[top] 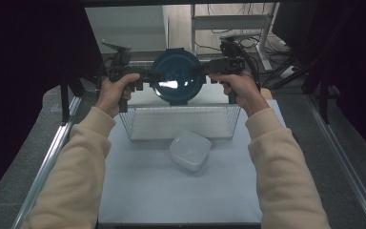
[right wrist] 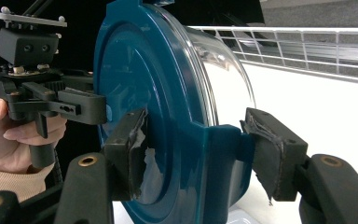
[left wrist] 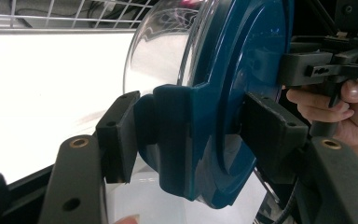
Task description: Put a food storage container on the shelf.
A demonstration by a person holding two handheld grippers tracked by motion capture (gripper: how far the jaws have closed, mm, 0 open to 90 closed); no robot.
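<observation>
Round blue-lidded clear container (top: 177, 76) clenched at 9 and 3 o'clock by left gripper (top: 145, 76) and right gripper (top: 208, 70); could slip onto wire basket (top: 181, 121) if either eases.

I counted two grippers, one in each of my hands: my left gripper (top: 148, 78) and my right gripper (top: 205, 70). There was one round container with a blue lid (top: 177, 76), one wire basket (top: 181, 122), and one white square container (top: 189, 150). All of it sat over one white table (top: 171, 195).
</observation>
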